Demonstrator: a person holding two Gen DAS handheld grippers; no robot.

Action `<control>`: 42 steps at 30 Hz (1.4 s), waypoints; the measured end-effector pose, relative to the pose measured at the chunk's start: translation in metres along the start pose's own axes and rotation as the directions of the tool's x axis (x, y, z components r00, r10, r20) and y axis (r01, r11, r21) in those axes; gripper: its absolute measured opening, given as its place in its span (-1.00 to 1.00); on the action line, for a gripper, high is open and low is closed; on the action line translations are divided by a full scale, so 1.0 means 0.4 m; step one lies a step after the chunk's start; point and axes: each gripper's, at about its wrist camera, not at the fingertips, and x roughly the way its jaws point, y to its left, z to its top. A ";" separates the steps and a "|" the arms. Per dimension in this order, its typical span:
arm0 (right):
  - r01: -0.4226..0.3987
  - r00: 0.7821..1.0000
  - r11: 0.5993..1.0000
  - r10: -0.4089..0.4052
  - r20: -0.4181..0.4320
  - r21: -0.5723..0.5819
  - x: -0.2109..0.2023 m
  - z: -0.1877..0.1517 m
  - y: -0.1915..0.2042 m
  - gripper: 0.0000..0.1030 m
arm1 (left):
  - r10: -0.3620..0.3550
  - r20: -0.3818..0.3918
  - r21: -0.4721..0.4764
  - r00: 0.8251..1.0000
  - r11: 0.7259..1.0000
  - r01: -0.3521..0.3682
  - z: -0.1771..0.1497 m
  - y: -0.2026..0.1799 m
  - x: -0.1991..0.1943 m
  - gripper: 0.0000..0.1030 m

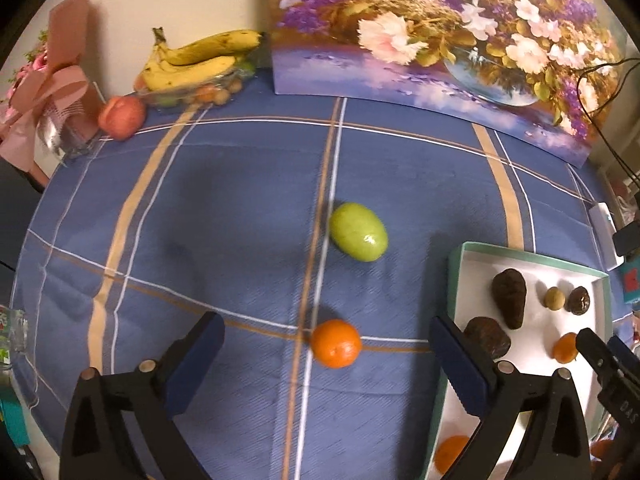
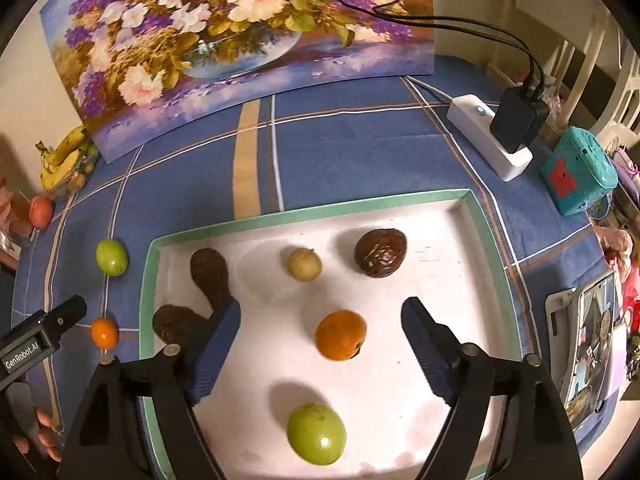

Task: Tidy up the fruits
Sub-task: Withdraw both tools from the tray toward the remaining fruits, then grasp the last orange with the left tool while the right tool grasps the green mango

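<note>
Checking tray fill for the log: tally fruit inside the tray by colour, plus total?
In the tray, seen from the right wrist:
Brown: 3
Orange: 1
Green: 1
Pale yellow: 1
Total: 6

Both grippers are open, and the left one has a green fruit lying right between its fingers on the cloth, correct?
Not quite. Both are open, but the fruit between the left gripper fingers is the orange; the green fruit lies farther ahead on the cloth, as the left wrist view shows.
</note>
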 end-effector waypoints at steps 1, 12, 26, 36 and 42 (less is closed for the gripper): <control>0.000 1.000 1.000 0.000 0.003 -0.004 -0.002 -0.005 0.005 0.82 | 0.003 0.002 -0.003 1.000 1.000 -0.003 -0.001 0.004 -0.003 1.00; -0.006 1.000 0.999 0.007 0.006 -0.049 -0.023 -0.080 0.071 0.84 | 0.000 -0.035 -0.046 0.999 0.999 -0.002 -0.037 0.073 -0.006 1.00; -0.021 1.000 0.997 0.019 -0.024 -0.078 0.005 -0.093 0.115 0.84 | -0.093 -0.127 -0.094 0.987 0.992 0.082 -0.042 0.073 0.088 0.53; -0.022 0.999 0.996 0.020 -0.027 -0.083 0.023 -0.077 0.124 0.84 | -0.154 -0.148 -0.070 0.977 0.987 0.145 -0.022 0.023 0.129 -0.12; -0.019 0.999 0.996 0.016 -0.027 -0.085 0.029 -0.069 0.128 0.84 | -0.162 -0.151 -0.063 0.975 0.986 0.154 -0.011 0.014 0.140 -0.28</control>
